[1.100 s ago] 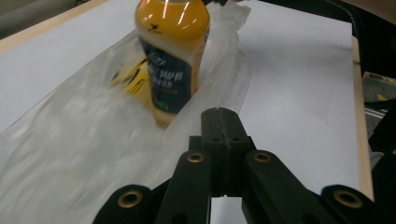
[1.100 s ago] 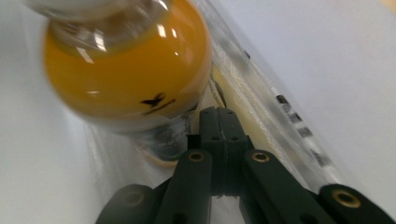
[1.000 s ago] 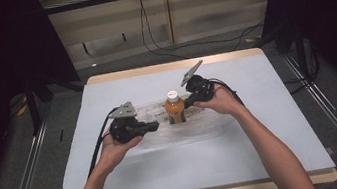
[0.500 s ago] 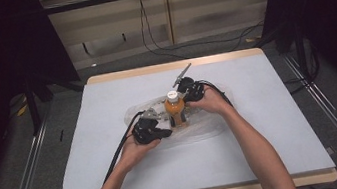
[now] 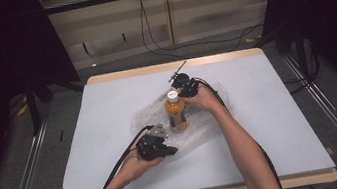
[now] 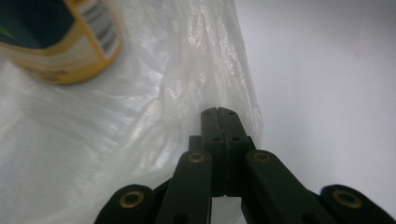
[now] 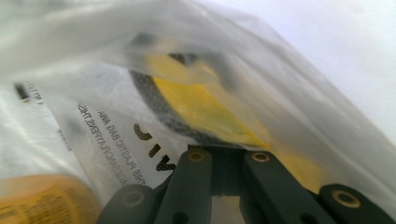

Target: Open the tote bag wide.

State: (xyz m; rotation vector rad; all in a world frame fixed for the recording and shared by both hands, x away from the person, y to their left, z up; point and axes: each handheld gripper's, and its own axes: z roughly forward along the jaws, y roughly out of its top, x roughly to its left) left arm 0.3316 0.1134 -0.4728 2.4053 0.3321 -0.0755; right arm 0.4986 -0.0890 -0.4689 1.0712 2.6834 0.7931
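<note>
Bench (image 5: 272, 124), pale and matte, carries a crinkled clear plastic bag (image 5: 197, 130) near its middle. Inside the bag stands a cylindrical orange bottle (image 5: 177, 116) with a white cap. Left gripper (image 5: 156, 147) has its fingers clenched on the bag's near edge; right gripper (image 5: 184, 85) pinches the film behind the bottle.

an orange bottle (image 5: 176, 114) stands upright on a clear plastic bag (image 5: 202, 131) between two claws.
</note>
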